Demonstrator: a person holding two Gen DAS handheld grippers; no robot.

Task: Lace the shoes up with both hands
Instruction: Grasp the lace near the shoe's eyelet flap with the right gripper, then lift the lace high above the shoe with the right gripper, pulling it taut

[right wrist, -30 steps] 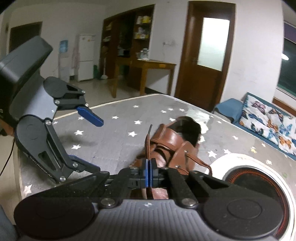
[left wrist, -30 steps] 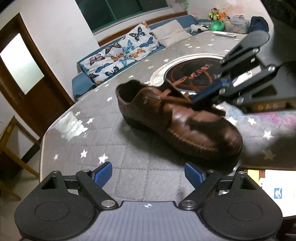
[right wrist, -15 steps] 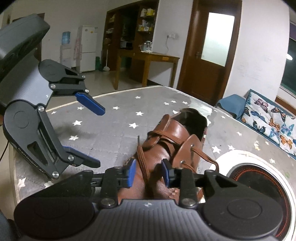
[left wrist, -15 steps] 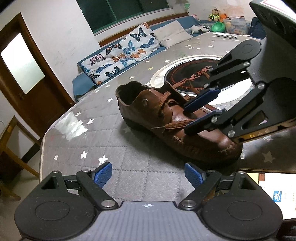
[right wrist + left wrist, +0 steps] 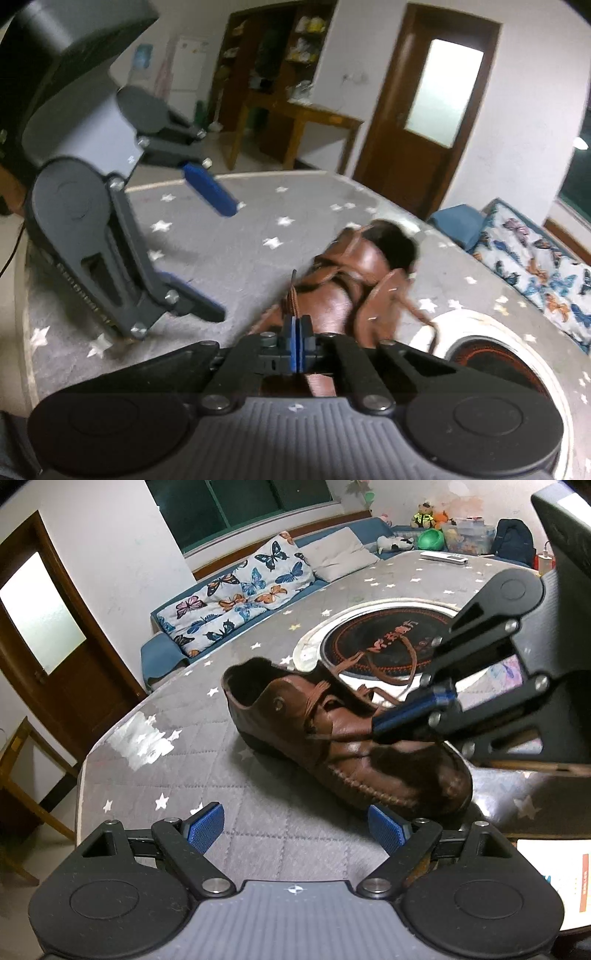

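The right gripper (image 5: 295, 332), low in the middle of its own frame, has its pads pressed together on a strand of the brown lace (image 5: 293, 299), apparently to draw it taut, while the left gripper (image 5: 295, 827) waits spread and empty at the bottom of its frame. The brown shoe (image 5: 332, 738) sits centre-frame on the star-patterned table (image 5: 166, 775). The red lettering on the round black disc (image 5: 391, 642) behind it cannot be read.

Table: grey quilted cover (image 5: 258, 812) with white stars, stretching ahead of my left tool.
Inset: round dark hob plate (image 5: 388, 646) beyond the shoe.
Shoe: brown leather shoe (image 5: 343, 746) lying just ahead of my left tool.
Far edge: white remote (image 5: 443, 556).
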